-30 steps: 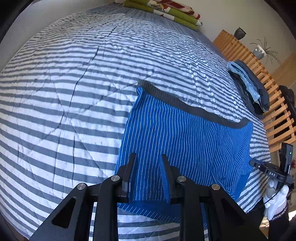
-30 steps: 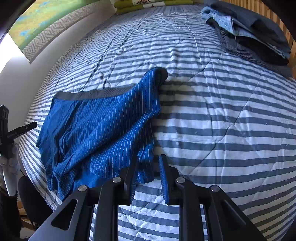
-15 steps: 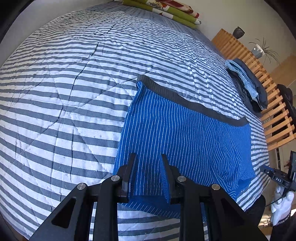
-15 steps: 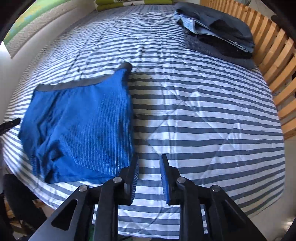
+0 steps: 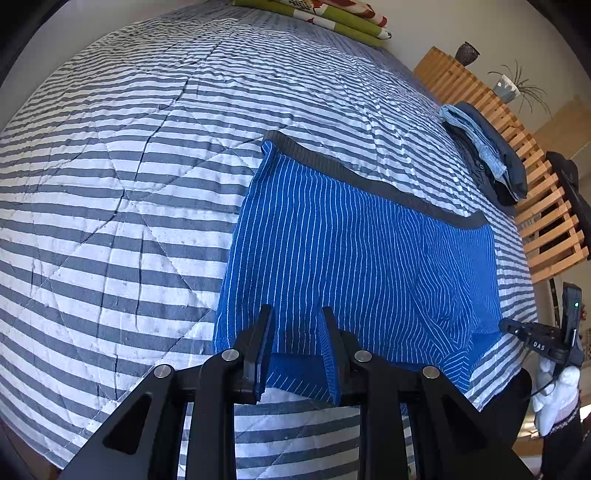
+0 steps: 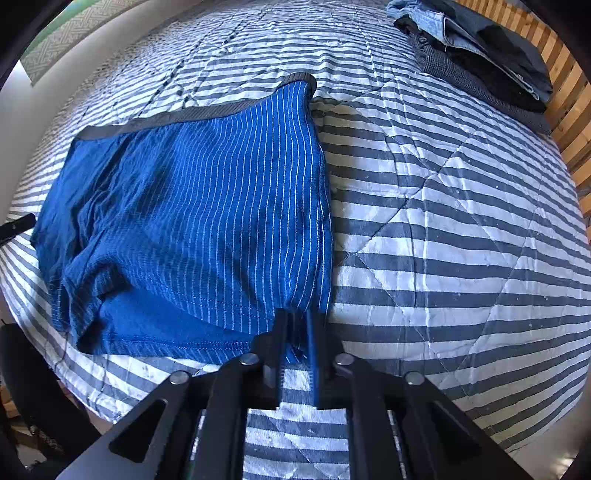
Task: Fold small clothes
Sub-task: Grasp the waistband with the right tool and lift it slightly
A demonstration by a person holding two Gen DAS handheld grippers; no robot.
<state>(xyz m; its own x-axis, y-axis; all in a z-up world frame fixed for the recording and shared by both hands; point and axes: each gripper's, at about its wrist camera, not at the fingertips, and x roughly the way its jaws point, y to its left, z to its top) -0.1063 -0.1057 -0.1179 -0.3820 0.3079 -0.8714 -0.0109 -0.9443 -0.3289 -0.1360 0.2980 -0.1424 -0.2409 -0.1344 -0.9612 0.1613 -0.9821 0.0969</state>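
From my left gripper (image 5: 295, 332), jaws spread above the hem, the shorts (image 5: 354, 254) lie flat at centre frame on the quilt (image 5: 110, 184). Folded clothes (image 5: 487, 158) sit upper right by the slats (image 5: 546, 221); pillows (image 5: 332, 14) top centre.

From my right gripper (image 6: 297, 332), jaws pinching the shorts' (image 6: 192, 221) lower right corner; folded clothes (image 6: 480, 55) upper right.

light: bright daylight; shadows: soft | focus: sharp | edges: strong fisheye bulge; dark corner vignette
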